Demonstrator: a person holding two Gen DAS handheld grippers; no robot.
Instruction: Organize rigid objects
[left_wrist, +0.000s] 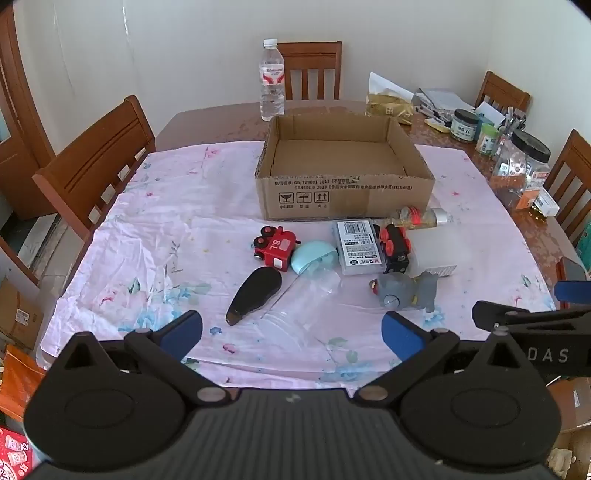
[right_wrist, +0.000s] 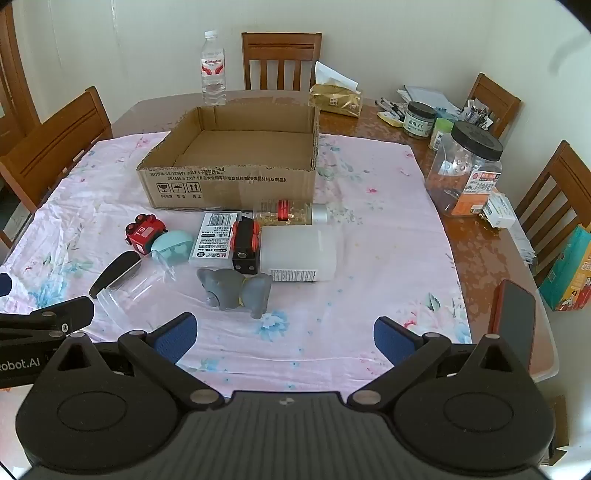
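On the counter (left_wrist: 221, 122), over a pink floral cloth (left_wrist: 155, 221), the loose things lie in a cluster just in front of an open cardboard box (left_wrist: 343, 195). From the left: a black oval case (left_wrist: 253, 295) with its long axis slanting, narrow end toward the camera and left; a red toy train (left_wrist: 275, 248) tipped on its side; a pale blue rounded piece (left_wrist: 314, 256) touching it; a clear cup (left_wrist: 299, 306) lying on its side, mouth toward the camera; a white barcode box (left_wrist: 357, 246) lengthwise toward the cardboard box; a black-and-red train car (left_wrist: 395, 249) beside it; a grey elephant toy (left_wrist: 404, 291); a frosted bottle (right_wrist: 299, 253) lying crosswise. The left claw (left_wrist: 291, 332) and right claw (right_wrist: 284, 334) both hover with fingers apart, holding nothing.
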